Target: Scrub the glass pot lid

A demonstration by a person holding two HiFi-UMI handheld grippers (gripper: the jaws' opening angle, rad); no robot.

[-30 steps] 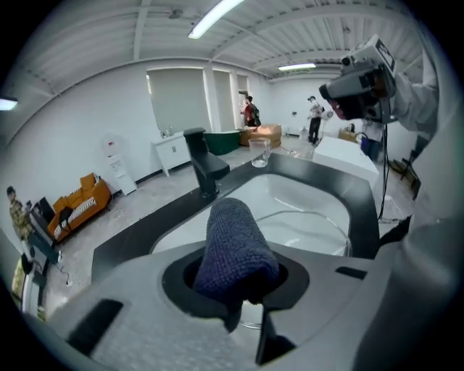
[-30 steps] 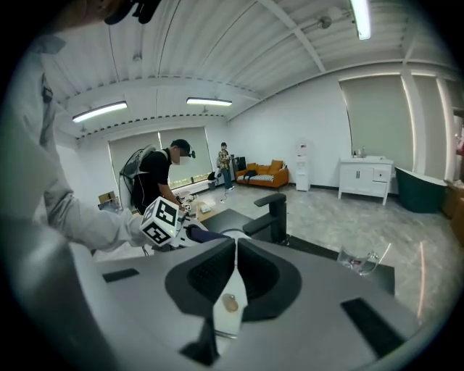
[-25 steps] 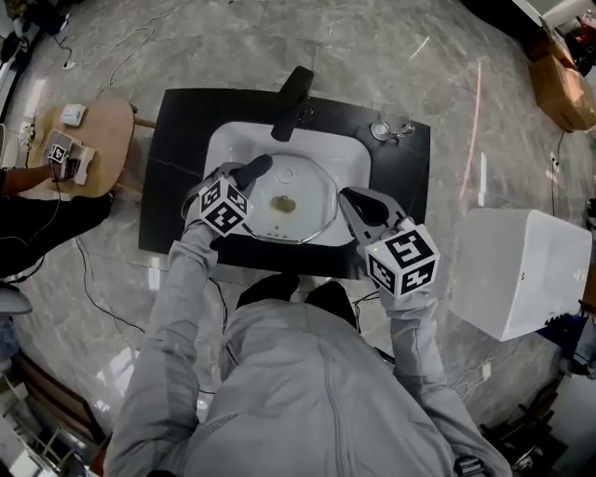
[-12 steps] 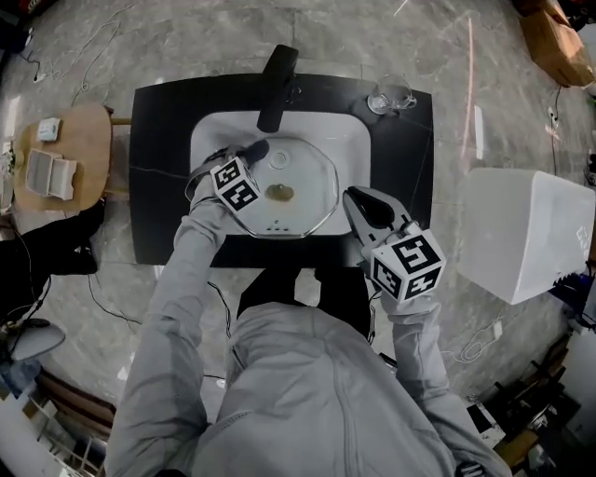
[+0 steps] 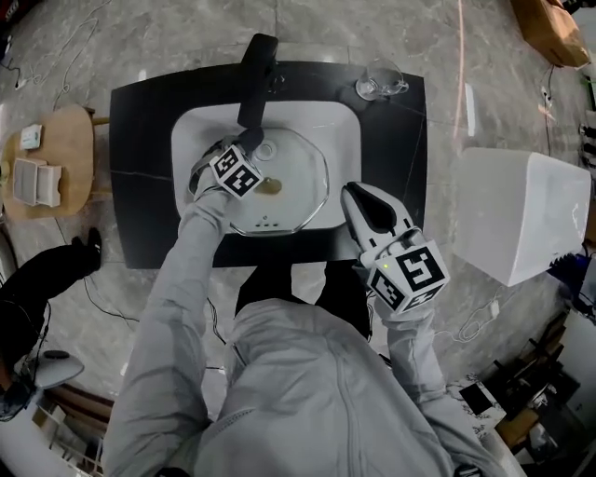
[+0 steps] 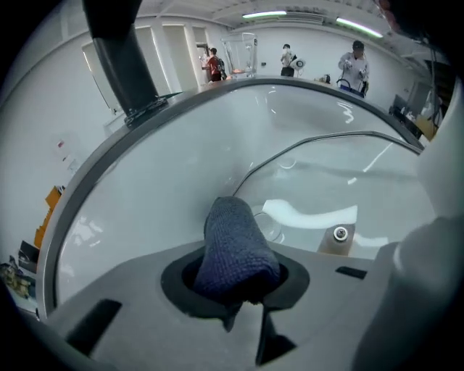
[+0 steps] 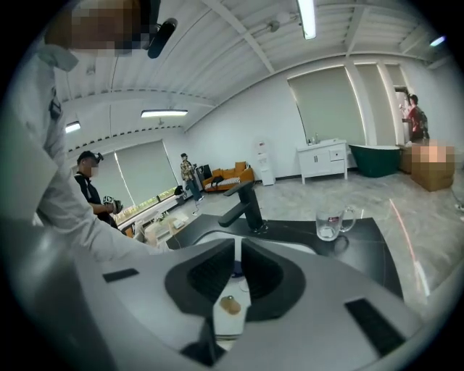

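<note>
Grey marble floor (image 5: 307, 28) around black tabletop (image 5: 140, 186). Round wooden stool (image 5: 74, 149) left of tabletop; 1 white box (image 5: 521, 214) right. Ceiling strip lights (image 7: 307, 18) on.

You are in a showroom-style hall: past your right gripper (image 7: 238, 253) stand a sink counter (image 7: 366, 246), sofa (image 7: 230, 175), bathtub (image 7: 374, 160).

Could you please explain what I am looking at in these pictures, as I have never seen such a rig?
A person holds a two-jaw gripper in each hand. One picture comes from a head camera looking down; the others from cameras on each gripper. A glass lid lies in a white sink in a black counter, with a faucet and a glass mug behind. The left gripper clamps a dark blue cloth over the lid; the right gripper is shut and empty.
</note>
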